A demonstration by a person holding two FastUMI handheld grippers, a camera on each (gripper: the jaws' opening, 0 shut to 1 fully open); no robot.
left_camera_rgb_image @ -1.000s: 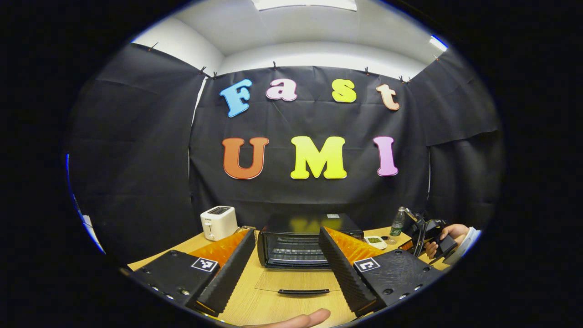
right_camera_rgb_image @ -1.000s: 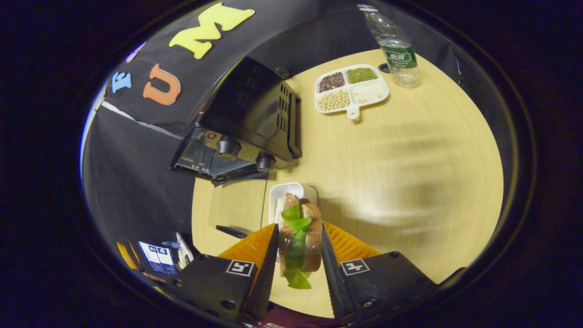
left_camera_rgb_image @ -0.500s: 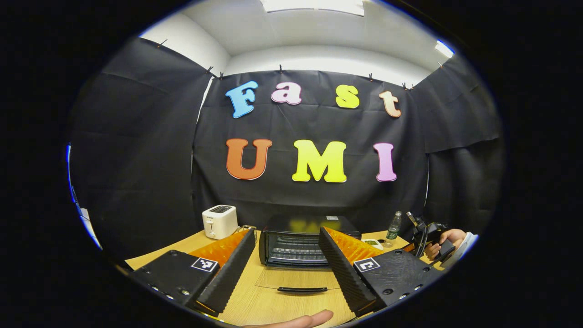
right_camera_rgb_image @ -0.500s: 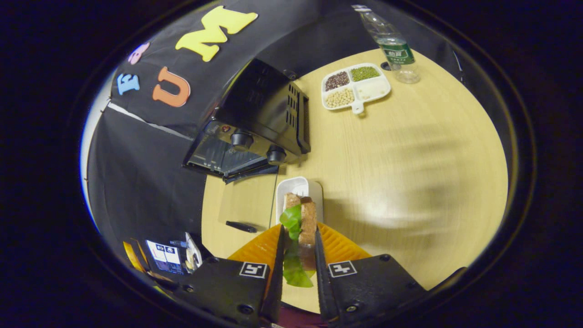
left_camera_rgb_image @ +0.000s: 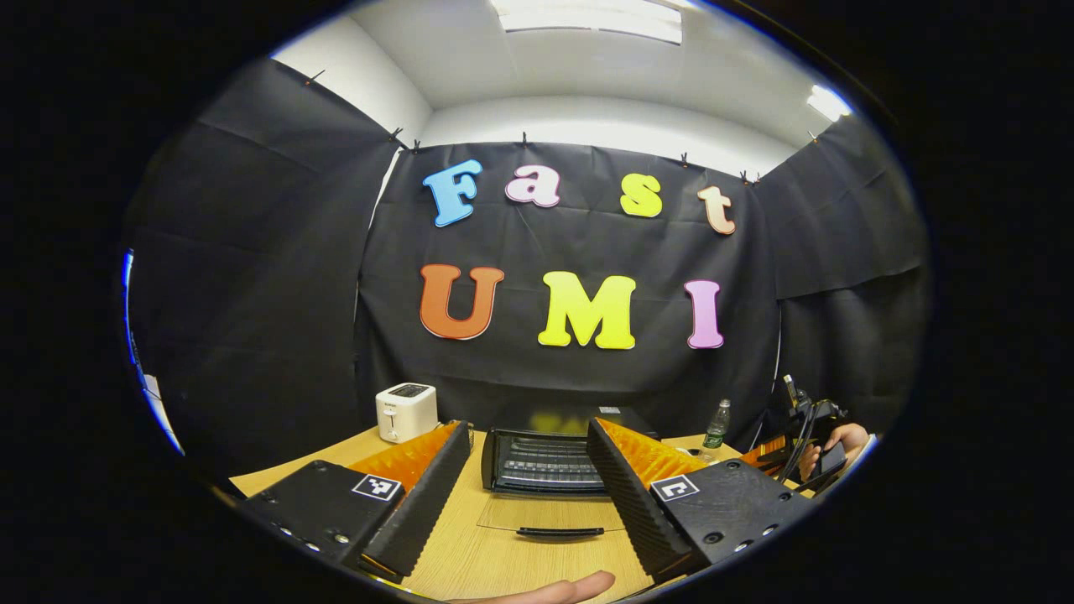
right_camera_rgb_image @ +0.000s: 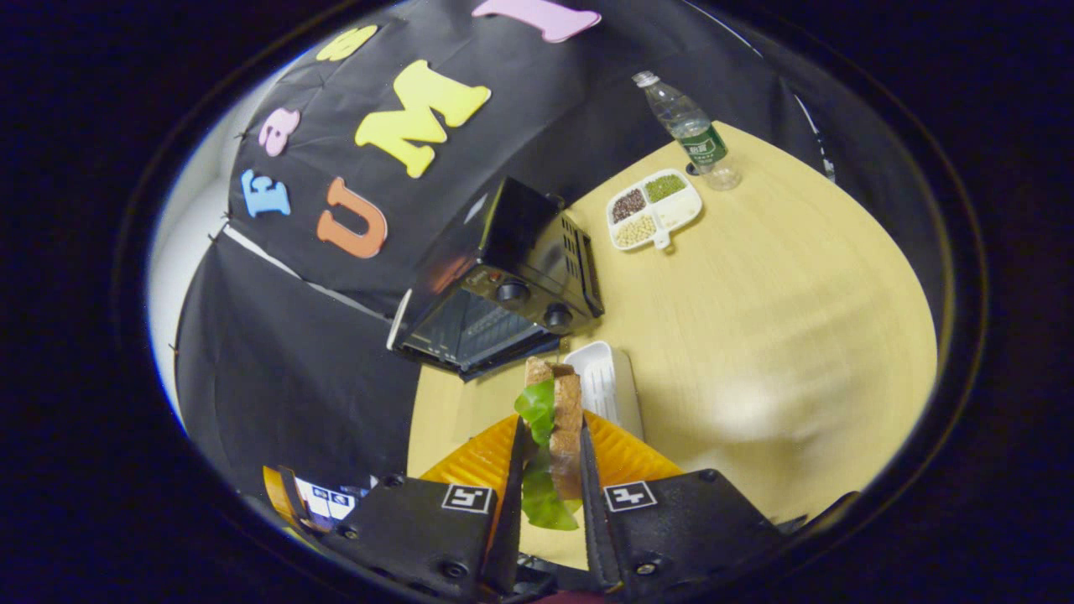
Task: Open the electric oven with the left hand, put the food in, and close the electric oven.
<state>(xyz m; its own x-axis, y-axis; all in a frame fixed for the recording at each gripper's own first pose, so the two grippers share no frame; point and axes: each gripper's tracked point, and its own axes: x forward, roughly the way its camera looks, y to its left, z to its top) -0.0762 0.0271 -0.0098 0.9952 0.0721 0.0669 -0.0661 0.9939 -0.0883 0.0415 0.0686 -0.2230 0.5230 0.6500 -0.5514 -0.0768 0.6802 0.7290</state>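
while the sandwich (right_camera_rgb_image: 558,419) stands pinched upright between both fingers of the right gripper (right_camera_rgb_image: 550,470), it hangs above the wooden table (right_camera_rgb_image: 755,310), just beside a white tray (right_camera_rgb_image: 608,386). beyond it the electric oven (right_camera_rgb_image: 503,285) sits with its glass door (left_camera_rgb_image: 550,513) folded flat. the left gripper (left_camera_rgb_image: 524,495) faces that oven, fingers spread, holding nothing.

One oven (left_camera_rgb_image: 545,457), one toaster (left_camera_rgb_image: 406,412), one bottle (right_camera_rgb_image: 688,130), one sandwich (right_camera_rgb_image: 554,428), two trays (right_camera_rgb_image: 600,382).
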